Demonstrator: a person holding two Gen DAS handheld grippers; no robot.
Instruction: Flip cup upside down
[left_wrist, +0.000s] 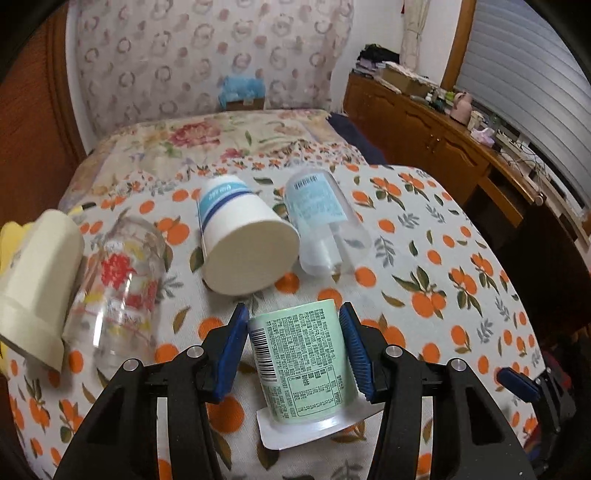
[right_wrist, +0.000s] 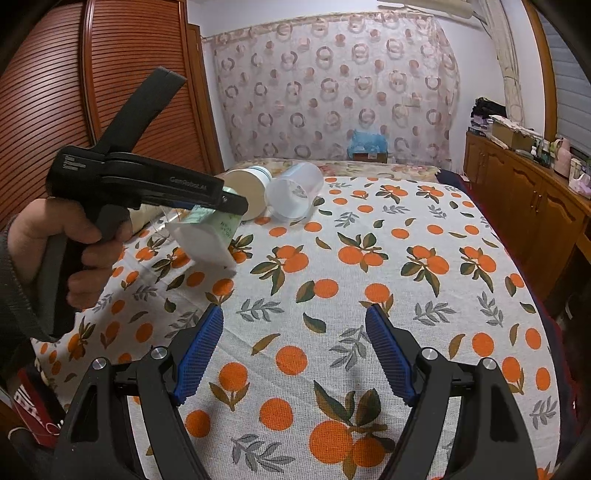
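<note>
My left gripper (left_wrist: 293, 314) is shut on a pale green cup (left_wrist: 303, 362) with printed text and a barcode. The cup is tilted, its white rim and lid flap toward me and its base pointing away, held above the orange-print cloth (left_wrist: 424, 258). In the right wrist view the left gripper (right_wrist: 236, 205) holds the same green cup (right_wrist: 210, 236) in the air at the left, white opening facing the camera. My right gripper (right_wrist: 293, 321) is open and empty over the cloth, well to the right of the cup.
Lying on the cloth beyond the green cup are a white paper cup with blue bands (left_wrist: 243, 236), a clear plastic cup (left_wrist: 325, 225), a flowered glass (left_wrist: 118, 288) and a cream cup (left_wrist: 37, 280). A wooden sideboard (right_wrist: 524, 195) runs along the right.
</note>
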